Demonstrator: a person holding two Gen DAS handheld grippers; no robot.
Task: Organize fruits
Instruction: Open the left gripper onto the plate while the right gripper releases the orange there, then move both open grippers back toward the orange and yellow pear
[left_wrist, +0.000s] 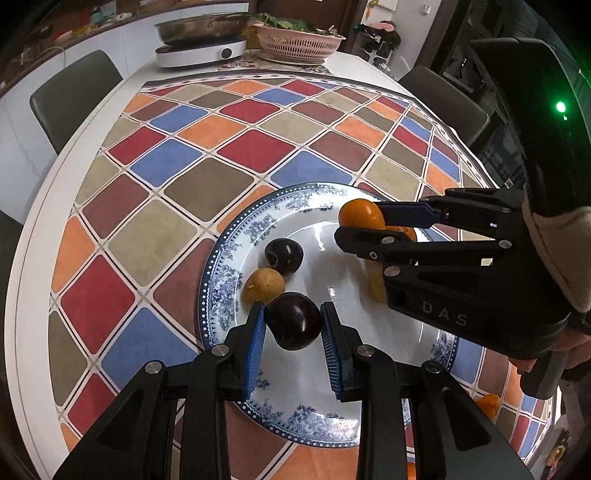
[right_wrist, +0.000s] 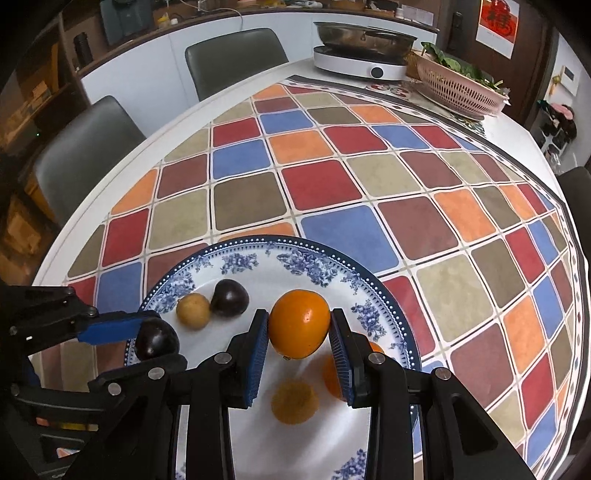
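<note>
- We see a round white table (left_wrist: 33, 236) under a chequered cloth (left_wrist: 207, 155) of red, blue, orange and olive squares; our landmark, a blue-and-white floral plate (left_wrist: 221, 295), lies on the cloth's near part.
- Far beyond the plate stand a steel pan (right_wrist: 365, 35) on a white cooker (right_wrist: 360, 68) and, beside it, a pink basket (right_wrist: 458, 88) of greens.
- Over the plate's right side, our right gripper (right_wrist: 300, 332) clenches an orange fruit (right_wrist: 299, 323) between its blue pads (right_wrist: 258, 354), lifted clear of the plate.
- Over the plate's left side, our left gripper (left_wrist: 294, 325) brackets a dark plum (left_wrist: 293, 321); the left pad shows a sliver of gap, so we judge the grip loosened.
- On the plate just beyond that plum lie a second dark plum (left_wrist: 283, 256) and a tan fruit (left_wrist: 264, 286), touching.
- More orange fruit (right_wrist: 295, 402) rests on the plate beneath the right gripper.
</note>
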